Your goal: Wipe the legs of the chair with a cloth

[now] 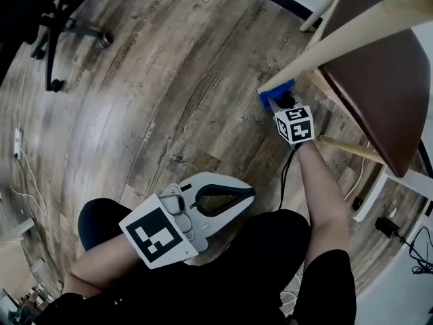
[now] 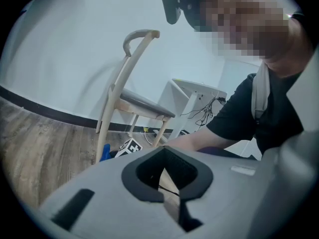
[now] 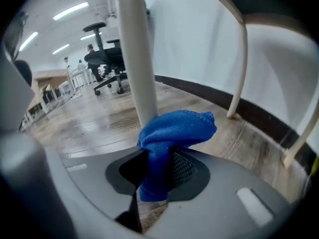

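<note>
A wooden chair with a brown seat (image 1: 385,80) stands at the upper right of the head view. My right gripper (image 1: 279,101) is shut on a blue cloth (image 1: 276,92), which is pressed against the foot of the pale front chair leg (image 1: 338,42), close to the floor. In the right gripper view the cloth (image 3: 174,131) bunches between the jaws of that gripper (image 3: 159,176), right up against the leg (image 3: 137,59). My left gripper (image 1: 247,196) hangs shut and empty over the person's lap. From the left gripper view the chair (image 2: 134,103), the cloth (image 2: 104,153) and the right gripper's marker cube (image 2: 130,147) show beyond the left gripper (image 2: 167,183).
An office chair base (image 1: 67,26) stands on the wooden floor at the upper left. Cables and a plug (image 1: 406,242) lie at the right by a white desk leg (image 2: 189,103). Other chair legs (image 3: 241,68) stand near the dark skirting of the white wall.
</note>
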A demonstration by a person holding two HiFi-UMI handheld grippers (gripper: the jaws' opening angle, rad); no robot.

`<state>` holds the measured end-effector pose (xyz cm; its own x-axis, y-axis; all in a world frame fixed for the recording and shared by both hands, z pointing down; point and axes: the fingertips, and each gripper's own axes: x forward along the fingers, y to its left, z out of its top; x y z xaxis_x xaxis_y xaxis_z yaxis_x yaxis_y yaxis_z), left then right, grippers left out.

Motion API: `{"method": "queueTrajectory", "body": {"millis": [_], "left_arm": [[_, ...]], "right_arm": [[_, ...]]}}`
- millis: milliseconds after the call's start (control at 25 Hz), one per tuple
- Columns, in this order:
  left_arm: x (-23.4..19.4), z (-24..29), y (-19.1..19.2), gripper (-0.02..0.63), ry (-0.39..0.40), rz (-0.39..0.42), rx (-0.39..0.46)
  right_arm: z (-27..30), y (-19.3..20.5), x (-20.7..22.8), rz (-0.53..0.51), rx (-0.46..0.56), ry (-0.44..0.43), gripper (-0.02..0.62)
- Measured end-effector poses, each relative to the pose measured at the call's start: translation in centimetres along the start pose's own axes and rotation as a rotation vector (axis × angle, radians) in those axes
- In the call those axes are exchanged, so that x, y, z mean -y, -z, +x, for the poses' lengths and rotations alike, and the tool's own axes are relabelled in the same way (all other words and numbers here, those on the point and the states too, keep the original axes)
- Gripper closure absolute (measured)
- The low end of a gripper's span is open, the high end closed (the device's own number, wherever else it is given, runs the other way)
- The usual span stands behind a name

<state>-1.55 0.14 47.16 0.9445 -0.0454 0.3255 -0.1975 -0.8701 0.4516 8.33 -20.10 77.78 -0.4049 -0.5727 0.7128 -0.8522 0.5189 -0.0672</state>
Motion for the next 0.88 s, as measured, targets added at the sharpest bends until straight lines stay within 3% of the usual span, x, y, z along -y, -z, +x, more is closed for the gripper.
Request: {"method": "queueTrajectory", "body": {"millis": [120,240,360,440,640,880], "left_arm": [[0.5,1.0,0.1,0.6,0.028,0.021,-0.007],[0.9,1.9,-0.1,0.6,0.055,0.042,-0.004],[0.9,2.6,-0.3,0.6,0.069,0.043,0.0],[1.0,2.9,-0.4,0.6,0.076,0.04,-0.001],[1.0,3.0,-0.9,0.6,0.088,0.04,0.013],[0.6,2.6,-0.7,0.6,0.088,0.028,0.012]], "right_arm": [[-3.8,-4.2,-0.2,-0.213,0.084,0.037,0.497],[-8.8,-9.5,-0.2,-0.37,0.218,0.142,0.497],[-13.3,-13.7,-0.4,-0.46,0.33,0.265,0.497],[-15.2,-15.2,-1.0,-0.488,0.374,0.291,0.497],[-16.8,-16.1,-2.7,-0.439,0.434,0.249,0.497],[-15.6,-14.8,-2.5,-0.192,0.451,0.181,0.497]]}}
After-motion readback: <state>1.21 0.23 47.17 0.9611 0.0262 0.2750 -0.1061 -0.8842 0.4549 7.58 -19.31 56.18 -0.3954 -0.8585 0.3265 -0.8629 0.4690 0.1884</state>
